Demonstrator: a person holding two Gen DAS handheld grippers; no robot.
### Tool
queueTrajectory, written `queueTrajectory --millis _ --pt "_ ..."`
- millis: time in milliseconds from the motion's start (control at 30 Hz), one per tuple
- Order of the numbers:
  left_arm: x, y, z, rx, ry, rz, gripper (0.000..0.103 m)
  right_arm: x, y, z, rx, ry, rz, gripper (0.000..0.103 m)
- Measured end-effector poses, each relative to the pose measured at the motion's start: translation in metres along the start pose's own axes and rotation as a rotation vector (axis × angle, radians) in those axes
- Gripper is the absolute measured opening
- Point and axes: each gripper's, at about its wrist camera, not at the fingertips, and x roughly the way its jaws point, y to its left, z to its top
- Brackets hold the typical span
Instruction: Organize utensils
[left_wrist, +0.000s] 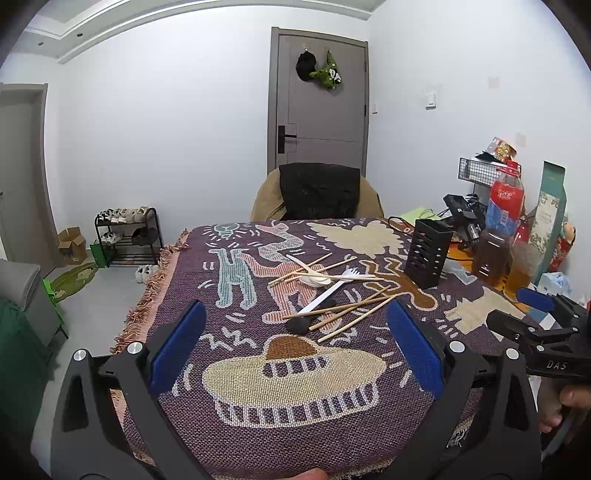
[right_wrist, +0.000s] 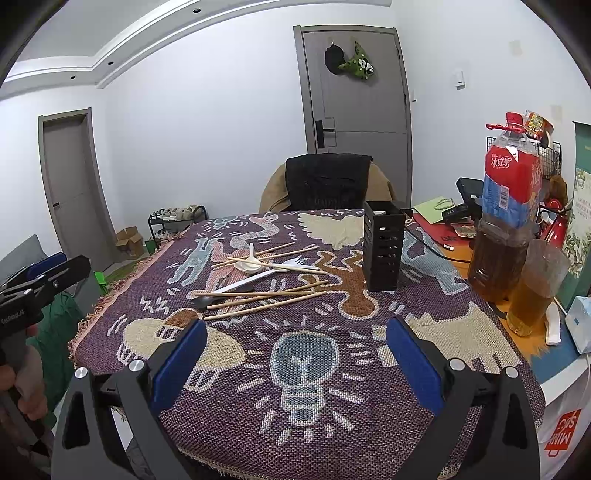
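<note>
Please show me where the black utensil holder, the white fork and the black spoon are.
black utensil holder (right_wrist: 382, 249), right wrist view, on its slotted front wall.
white fork (left_wrist: 350, 274), left wrist view, on its head.
black spoon (left_wrist: 300, 326), left wrist view, on its bowl.

Counting the pile now: six wooden chopsticks (right_wrist: 258, 293) as far as I can make out, three crossed in the far bunch and three in the near bunch. One white fork (right_wrist: 295, 263), there it is. One white spoon (right_wrist: 253, 265) among the far sticks. One dark spoon (right_wrist: 201, 302) at the near end, and a thin white piece across the far bunch that I cannot identify. One black slotted holder (right_wrist: 382, 251). Two grippers on show: the left gripper (left_wrist: 295, 306) and the right gripper (right_wrist: 295, 323), two blue pads apiece. Two containers of amber liquid (right_wrist: 495, 266). Two doors (right_wrist: 360, 92). One chair (right_wrist: 327, 184).
</note>
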Motion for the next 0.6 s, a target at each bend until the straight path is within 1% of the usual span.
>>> queueTrajectory --millis 600 --pt "-0.0025 -0.0006 0.0041 0.002 -0.004 -0.003 0.097 -0.0042 -0.0029 0.0024 0.012 -0.014 0.010 0.095"
